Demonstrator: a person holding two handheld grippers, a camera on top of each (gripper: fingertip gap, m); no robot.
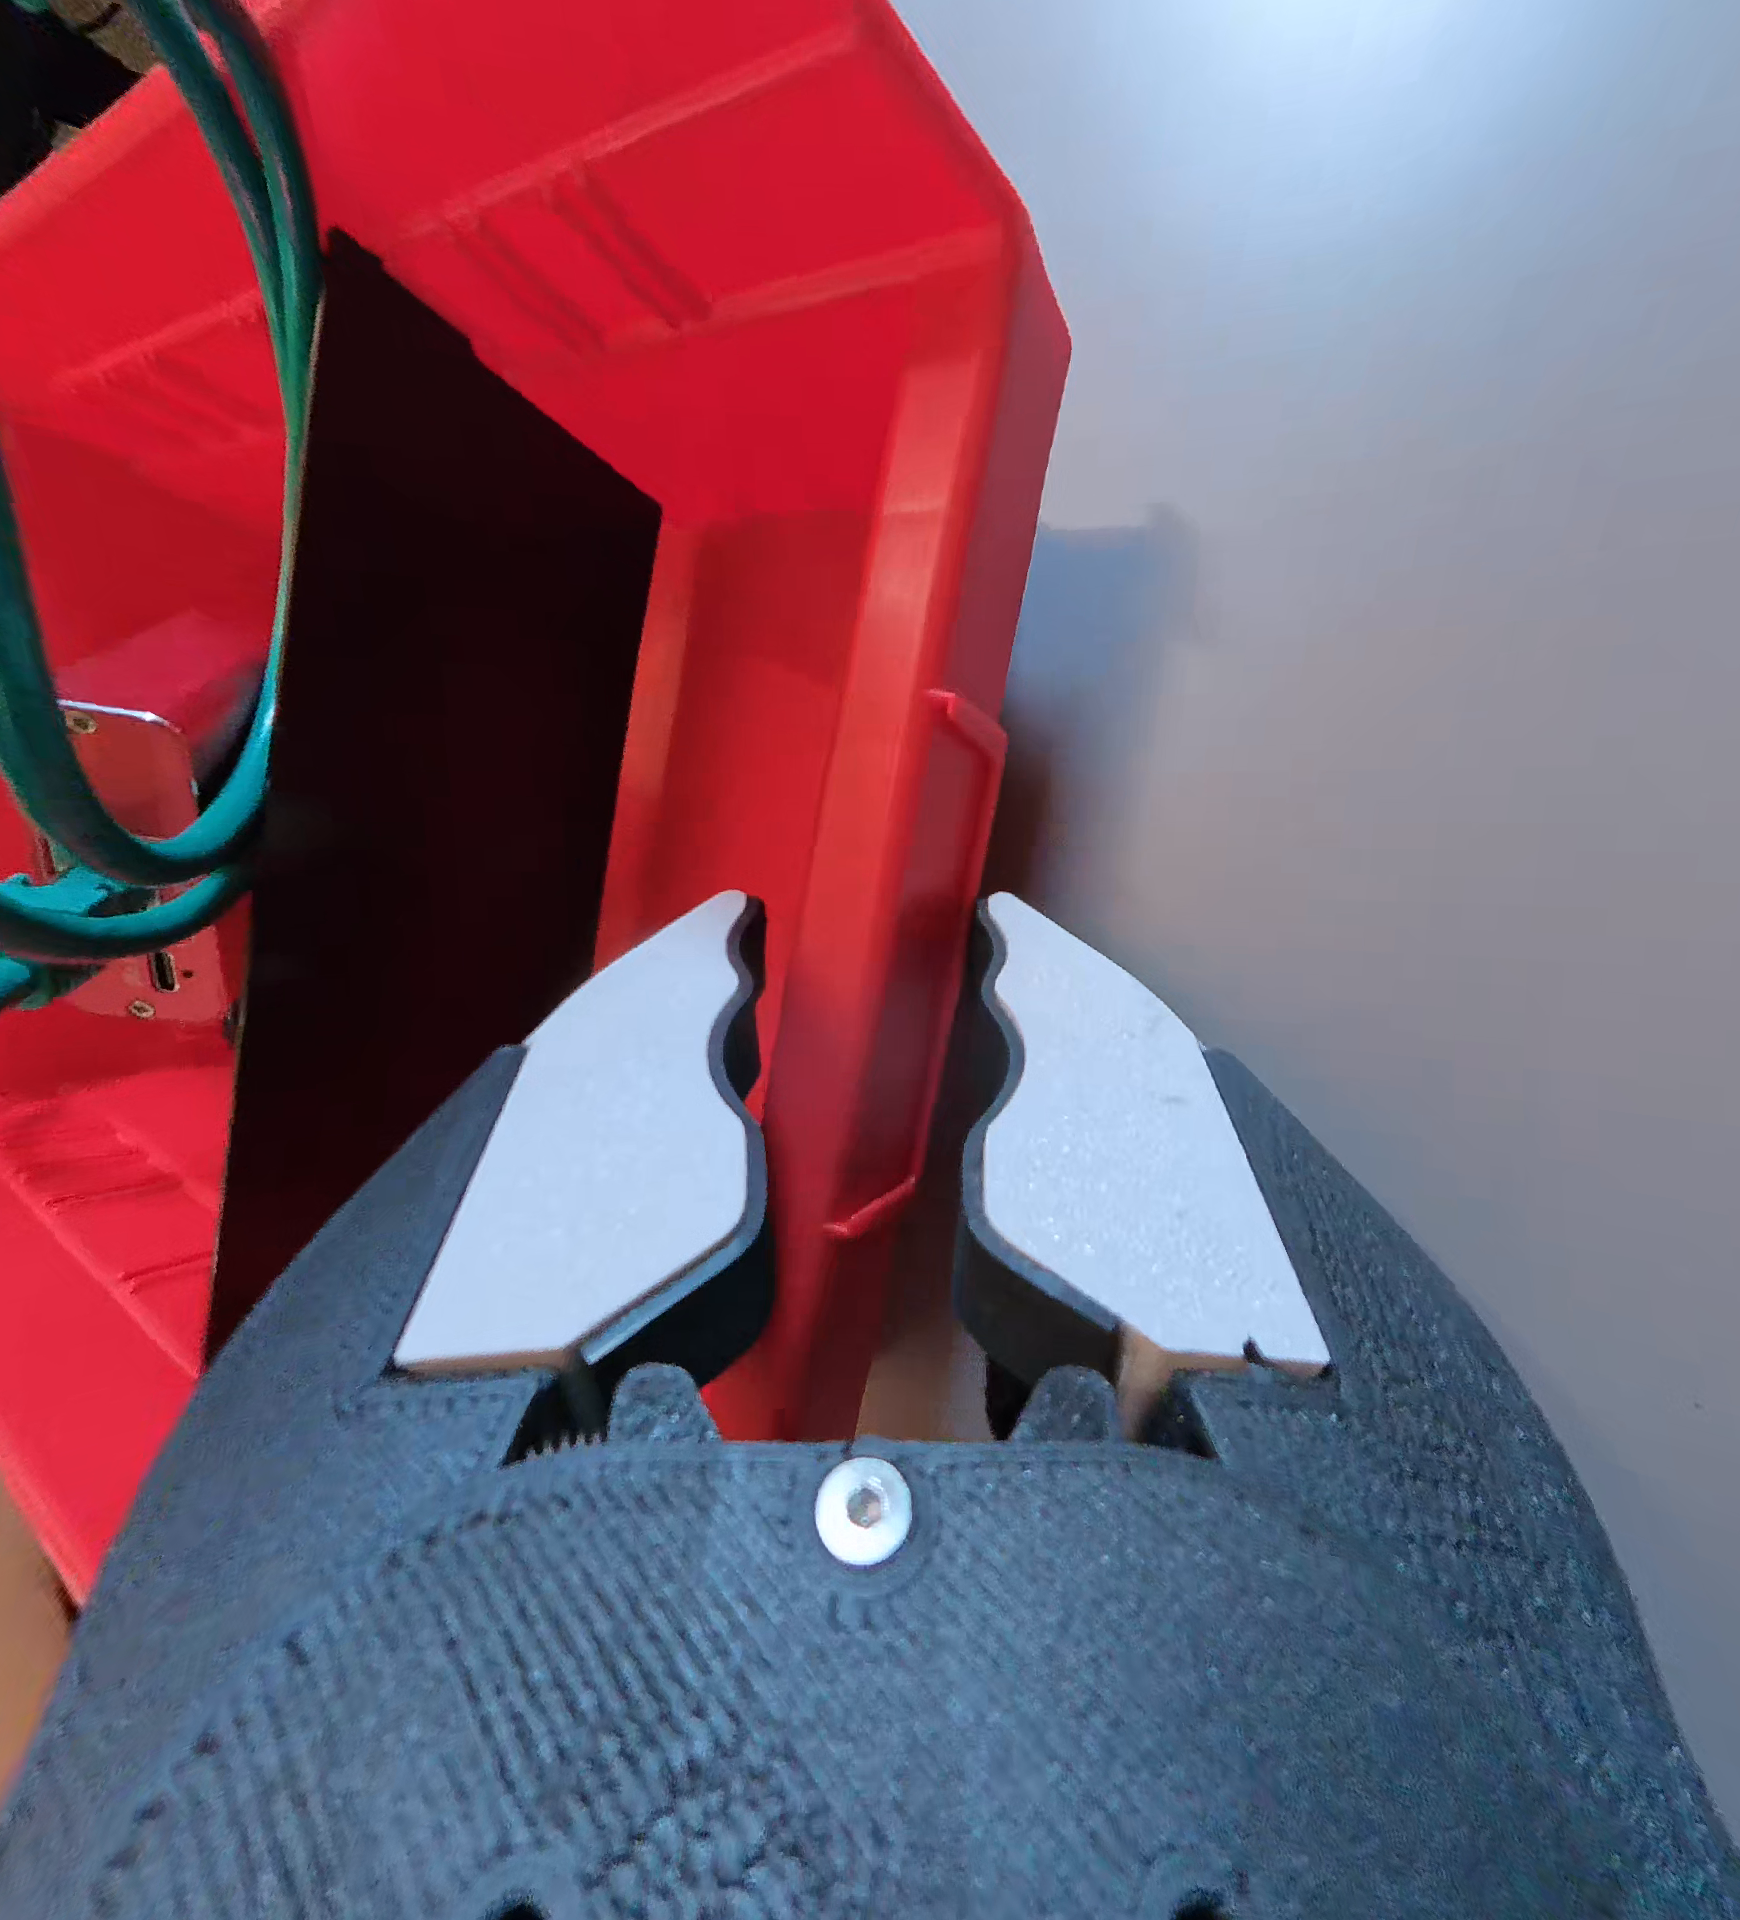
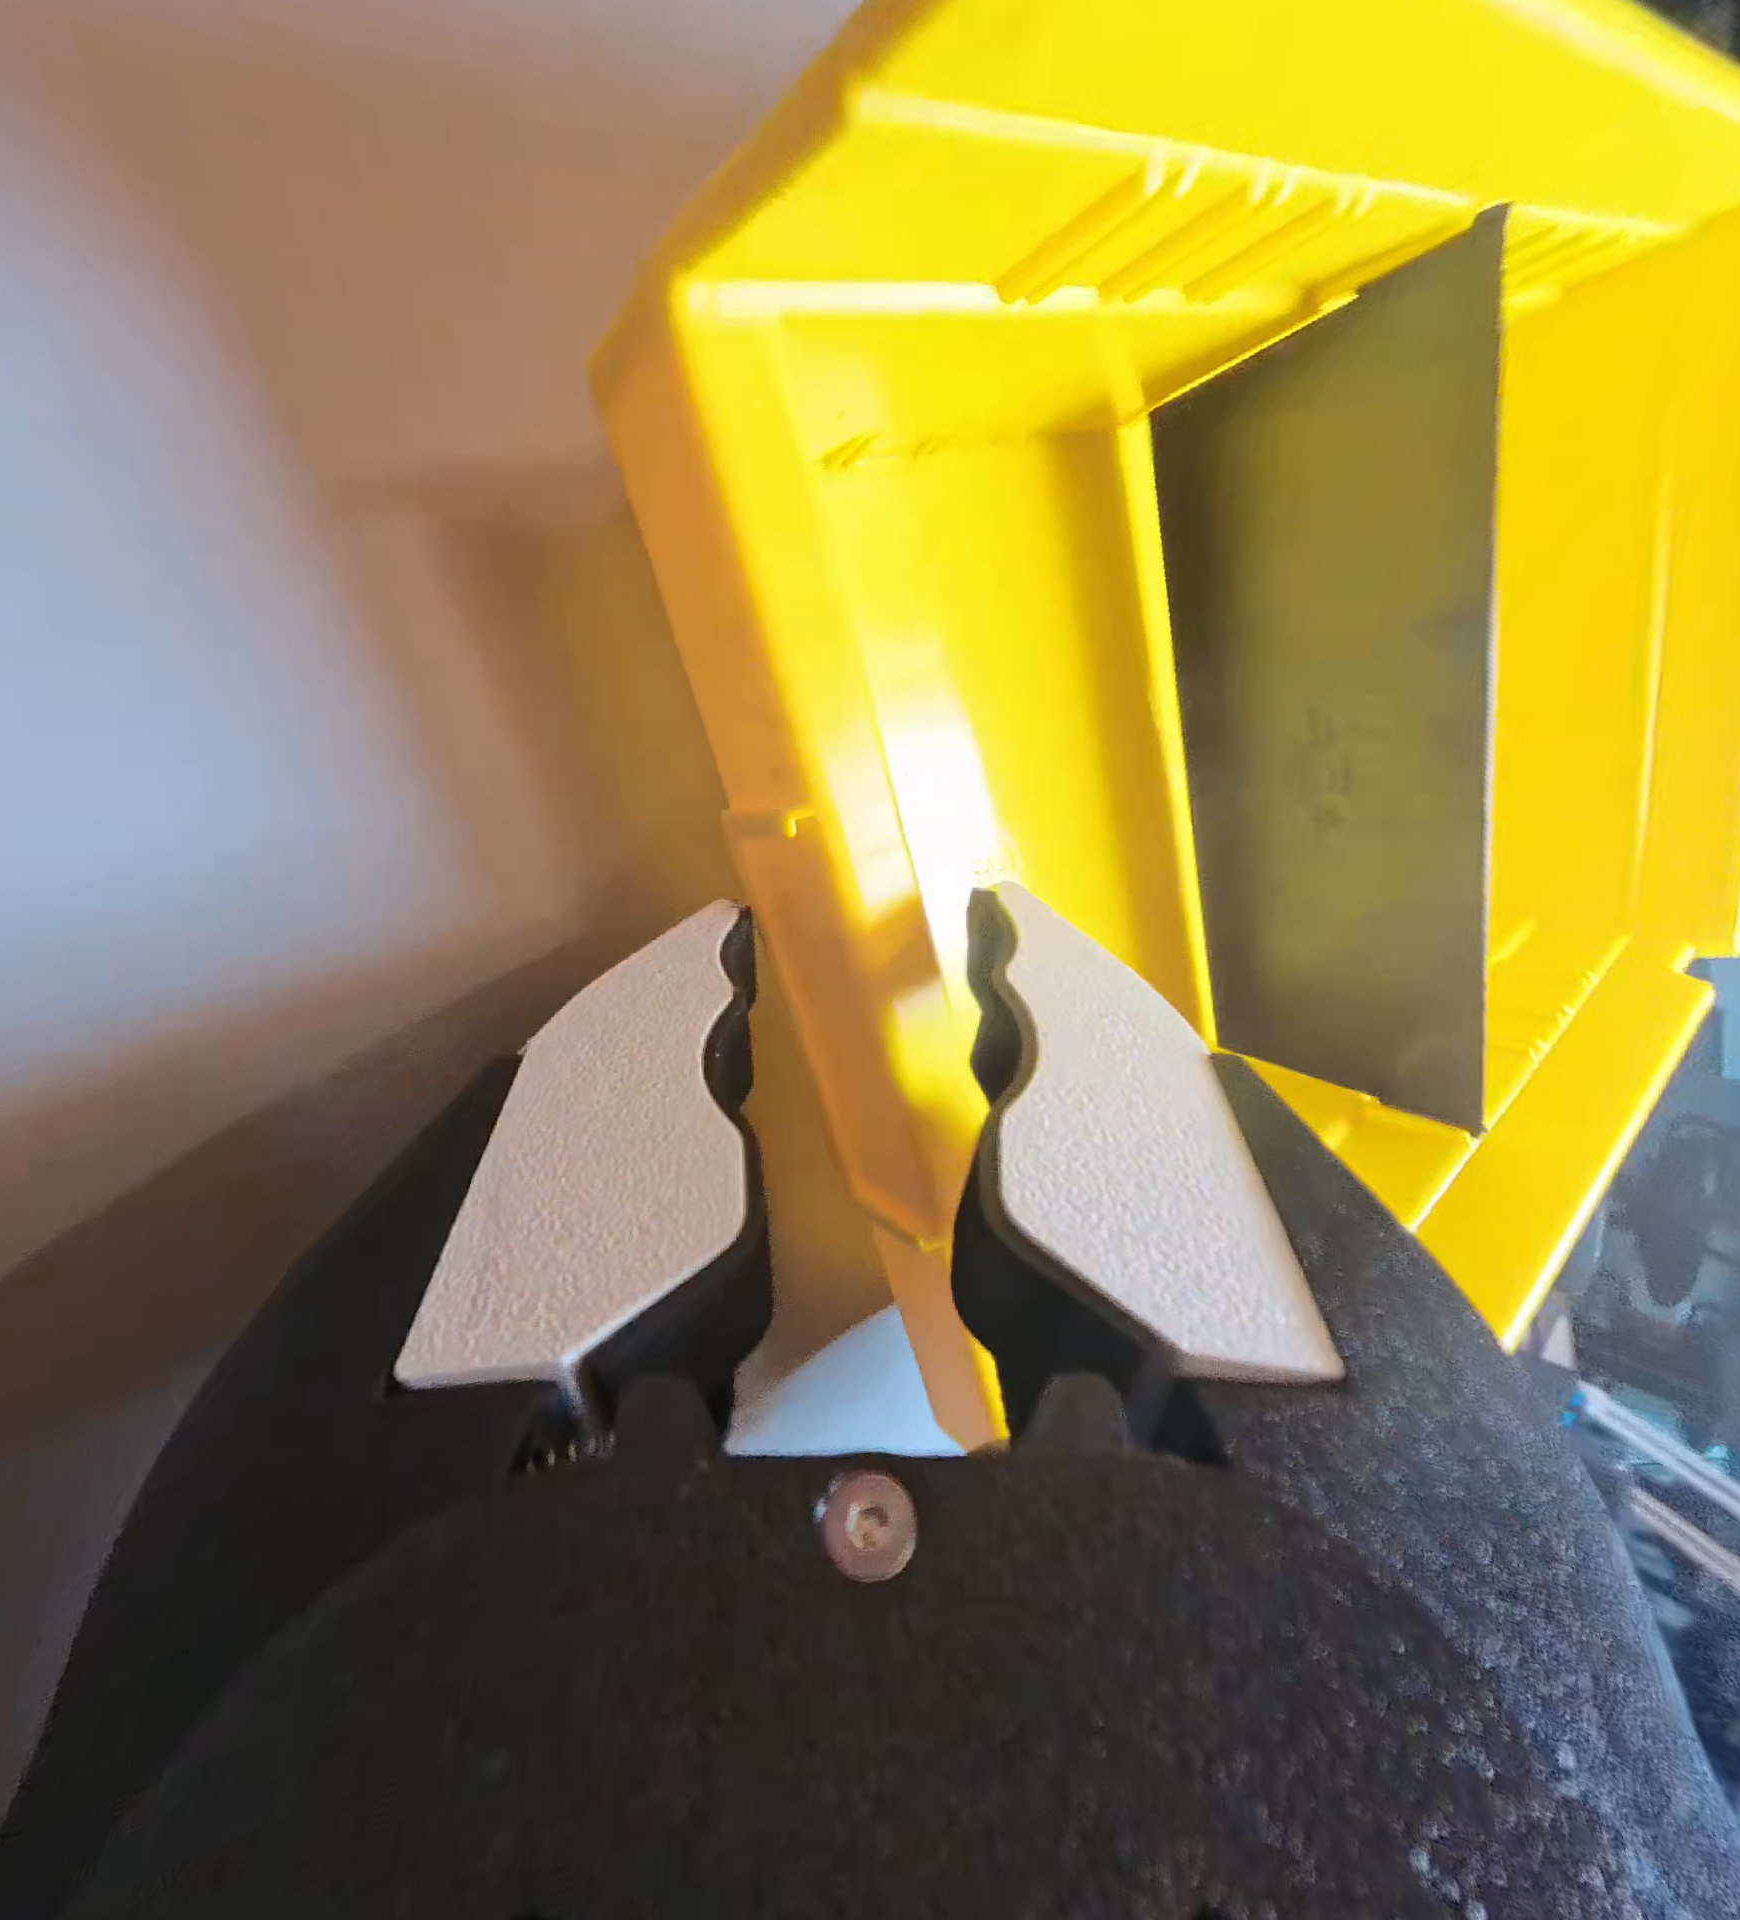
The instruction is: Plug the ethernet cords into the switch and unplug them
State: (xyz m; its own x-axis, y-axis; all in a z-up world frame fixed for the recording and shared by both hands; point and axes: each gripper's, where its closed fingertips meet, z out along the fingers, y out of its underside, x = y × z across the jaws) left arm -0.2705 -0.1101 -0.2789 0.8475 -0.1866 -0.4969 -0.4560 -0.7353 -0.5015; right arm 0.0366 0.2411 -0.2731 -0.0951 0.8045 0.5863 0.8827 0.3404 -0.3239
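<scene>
Left wrist view, items by size, placed relative to the red bin.

1. Red bin (image 1: 741, 312): plastic storage bin, seen tipped in the frame, grey wall beyond it. A black divider panel (image 1: 450, 727) stands inside it.
2. Left gripper (image 1: 871, 925): jaws straddle the bin's side wall, one finger inside and one outside, closed against the wall as far as can be seen.
3. Green ethernet cords (image 1: 118, 520): looped inside the bin, on the far side of the divider from the gripper.
4. Switch (image 1: 144, 831): small metal-faced box inside the bin below the loops; green plugs (image 1: 55, 899) sit at its face, apparently seated in ports.

Right wrist view, same order.

5. Yellow bin (image 2: 1209, 468): second bin, also with a dark divider (image 2: 1344, 675); its place relative to the red bin cannot be told.
6. Right gripper (image 2: 861, 904): jaws astride the yellow bin's wall, seemingly clamped on it.

Handling note, as judgement: both bins appear to be carried. Hold the red bin level and set it down gently, so the switch does not slide and the cords do not tug their plugs.
</scene>
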